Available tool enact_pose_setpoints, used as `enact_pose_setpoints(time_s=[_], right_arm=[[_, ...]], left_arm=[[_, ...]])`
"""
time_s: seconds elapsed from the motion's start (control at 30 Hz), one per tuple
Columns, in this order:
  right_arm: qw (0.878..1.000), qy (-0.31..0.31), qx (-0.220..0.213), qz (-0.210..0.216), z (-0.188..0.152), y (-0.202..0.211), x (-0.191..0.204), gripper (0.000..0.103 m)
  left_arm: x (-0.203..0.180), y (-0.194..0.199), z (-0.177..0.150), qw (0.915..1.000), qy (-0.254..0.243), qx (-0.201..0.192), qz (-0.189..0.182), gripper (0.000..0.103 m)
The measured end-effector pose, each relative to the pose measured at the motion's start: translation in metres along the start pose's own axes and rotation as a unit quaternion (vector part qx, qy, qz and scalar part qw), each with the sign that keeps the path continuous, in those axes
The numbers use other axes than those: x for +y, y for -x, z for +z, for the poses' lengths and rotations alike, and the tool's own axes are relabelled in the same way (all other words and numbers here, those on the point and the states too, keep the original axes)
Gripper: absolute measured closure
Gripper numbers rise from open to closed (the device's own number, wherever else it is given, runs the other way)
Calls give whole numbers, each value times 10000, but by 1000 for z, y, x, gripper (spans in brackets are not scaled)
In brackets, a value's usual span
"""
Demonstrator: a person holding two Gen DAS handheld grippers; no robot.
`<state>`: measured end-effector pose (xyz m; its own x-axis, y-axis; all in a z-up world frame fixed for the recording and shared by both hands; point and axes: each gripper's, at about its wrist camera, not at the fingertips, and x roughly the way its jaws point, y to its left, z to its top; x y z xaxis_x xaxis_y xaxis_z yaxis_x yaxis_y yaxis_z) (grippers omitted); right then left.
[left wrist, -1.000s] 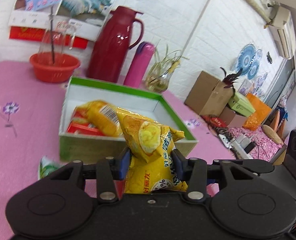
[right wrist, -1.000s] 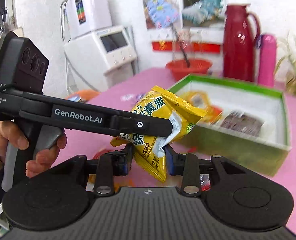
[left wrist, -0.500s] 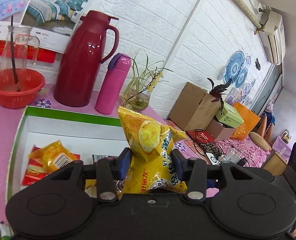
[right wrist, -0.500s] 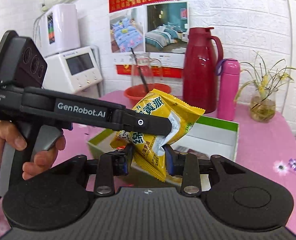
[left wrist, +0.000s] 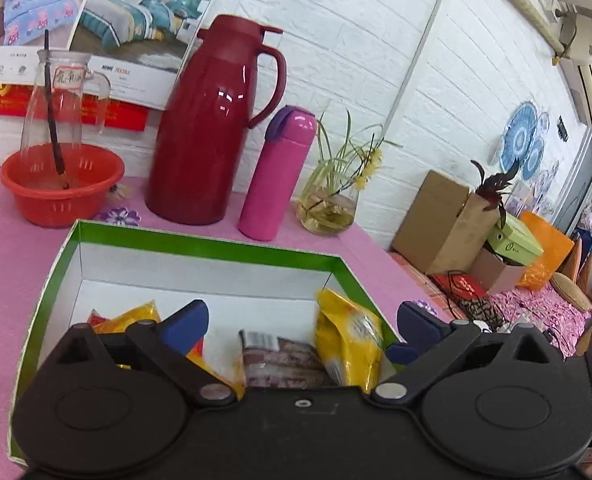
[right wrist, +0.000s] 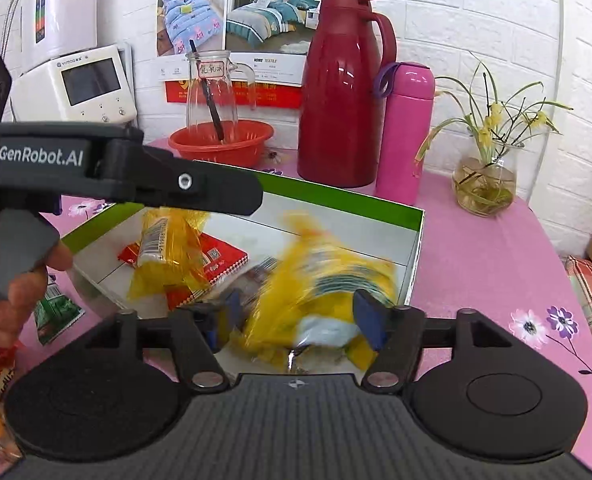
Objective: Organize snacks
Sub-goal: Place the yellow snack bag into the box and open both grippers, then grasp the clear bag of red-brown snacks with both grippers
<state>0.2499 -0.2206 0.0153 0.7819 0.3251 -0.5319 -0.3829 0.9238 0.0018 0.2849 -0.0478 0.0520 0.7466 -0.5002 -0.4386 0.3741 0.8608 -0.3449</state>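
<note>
Both claws sit over the green-rimmed box point(left wrist: 200, 245) and are opening. Our left claw point(left wrist: 302, 320) stands wide, pads clear of the yellow snack bag point(left wrist: 348, 340) standing inside the box at its right wall. Our right claw point(right wrist: 296, 312) is spread too; a blurred yellow bag point(right wrist: 324, 280) sits between its pads, inside the box's near right corner. A green packet point(right wrist: 56, 312) lies on the table point(right wrist: 496, 264), left of the box.
</note>
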Motion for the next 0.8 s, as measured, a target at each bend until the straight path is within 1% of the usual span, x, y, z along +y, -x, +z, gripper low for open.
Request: enact_pose_setpoints(time_s=[0.1,0.2,0.5,0.57,0.67,0.8], right_arm=[[10000,21,-26,14,-1,7,3,0],[9998,45,-175,46,2,20,8,0],[9979,338,-508,201,0,75,33,0],[9975,418,-535,214,-3,88,38,0],[9966,533,-598,190,-8,109,44,0],[9961,542,-666,196,-17,134,47,0]], left_arm=[[0,4,-1,10000,91,9,19,0],[-5,13,-3,10000,55,-36,17,0],[-30,60,-8,9996,29,-248,-107,0],[-34,72,-13,9996,-53,-213,-151,0],[-35,92,-22,9997,-153,-166,-115,0],[-27,117,-31,9999,-10,8,-125,0]])
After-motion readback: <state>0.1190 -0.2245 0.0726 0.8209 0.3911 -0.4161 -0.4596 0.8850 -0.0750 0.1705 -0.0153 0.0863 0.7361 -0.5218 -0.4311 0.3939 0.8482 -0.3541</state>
